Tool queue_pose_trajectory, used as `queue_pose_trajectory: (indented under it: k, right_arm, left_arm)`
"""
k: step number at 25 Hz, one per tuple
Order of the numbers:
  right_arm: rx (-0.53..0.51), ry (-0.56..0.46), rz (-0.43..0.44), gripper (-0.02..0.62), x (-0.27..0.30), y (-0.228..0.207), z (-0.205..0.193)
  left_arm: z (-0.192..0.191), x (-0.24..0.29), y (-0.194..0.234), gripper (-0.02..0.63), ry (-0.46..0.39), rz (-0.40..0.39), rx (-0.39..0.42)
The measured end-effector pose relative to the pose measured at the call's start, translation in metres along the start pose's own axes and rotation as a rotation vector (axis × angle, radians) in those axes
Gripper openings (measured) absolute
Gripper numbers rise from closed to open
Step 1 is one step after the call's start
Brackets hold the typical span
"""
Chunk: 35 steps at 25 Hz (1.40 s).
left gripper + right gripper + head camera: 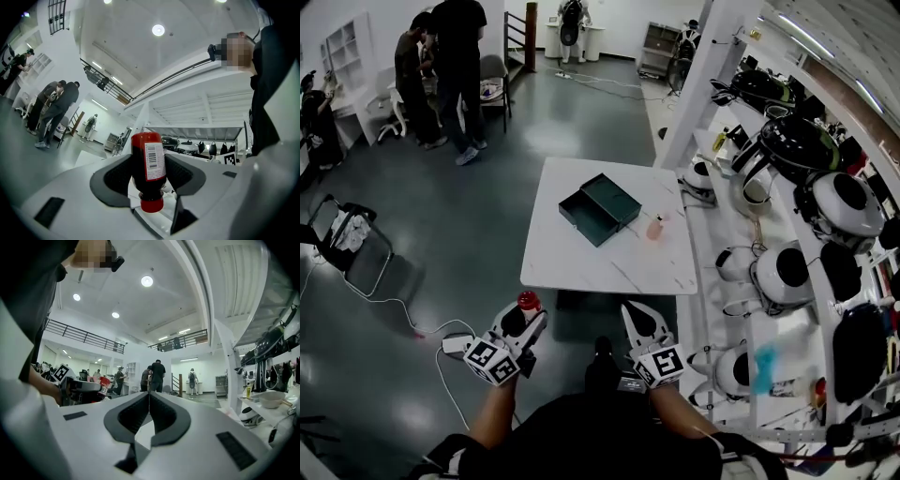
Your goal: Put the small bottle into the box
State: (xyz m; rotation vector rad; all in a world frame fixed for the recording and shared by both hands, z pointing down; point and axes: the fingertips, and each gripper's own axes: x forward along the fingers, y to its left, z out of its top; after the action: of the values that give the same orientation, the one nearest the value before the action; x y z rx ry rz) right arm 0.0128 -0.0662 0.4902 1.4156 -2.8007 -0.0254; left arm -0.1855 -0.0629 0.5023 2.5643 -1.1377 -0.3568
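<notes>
The left claw point(525, 320) grasps the small dark red-capped bottle point(149, 169), well apart from the open dark-green box point(600, 208) on the white surface point(609, 264). The right claw point(149, 397), equally far from the box, is clenched and empty.

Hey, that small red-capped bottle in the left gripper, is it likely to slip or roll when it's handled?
The small bottle looks rigid: the left gripper clamps its sides without denting, so it probably won't squash. Its smooth, round body suggests it could twist in the grip, and would likely roll if laid sideways in the box.
</notes>
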Motion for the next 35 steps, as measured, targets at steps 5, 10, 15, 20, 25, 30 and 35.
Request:
queue_pose_trajectory:
  k: [5, 10, 15, 20, 25, 30, 35]
  right_arm:
    - [0.020, -0.009, 0.044, 0.032, 0.041, -0.033, -0.005]
    - [0.015, -0.031, 0.092, 0.032, 0.088, -0.080, 0.000]
    - [0.057, -0.031, 0.129, 0.032, 0.127, -0.147, 0.001]
    - [0.098, -0.037, 0.152, 0.032, 0.161, -0.199, -0.006]
    - [0.100, -0.062, 0.152, 0.032, 0.188, -0.242, -0.010]
    - [0.151, -0.054, 0.123, 0.032, 0.200, -0.260, -0.019]
    - [0.150, -0.005, 0.071, 0.032, 0.216, -0.266, -0.037]
  left_arm:
    - [0.009, 0.033, 0.023, 0.233, 0.004, 0.045, 0.023]
    - [0.014, 0.086, 0.051, 0.233, 0.007, 0.082, 0.027]
    - [0.022, 0.163, 0.068, 0.233, -0.008, 0.078, 0.010]
    - [0.026, 0.220, 0.097, 0.233, 0.014, 0.123, 0.004]
    - [0.028, 0.269, 0.117, 0.233, 0.097, 0.104, 0.122]
    - [0.015, 0.304, 0.132, 0.232, 0.357, -0.003, 0.444]
    - [-0.005, 0.336, 0.151, 0.232, 0.586, -0.209, 0.732]
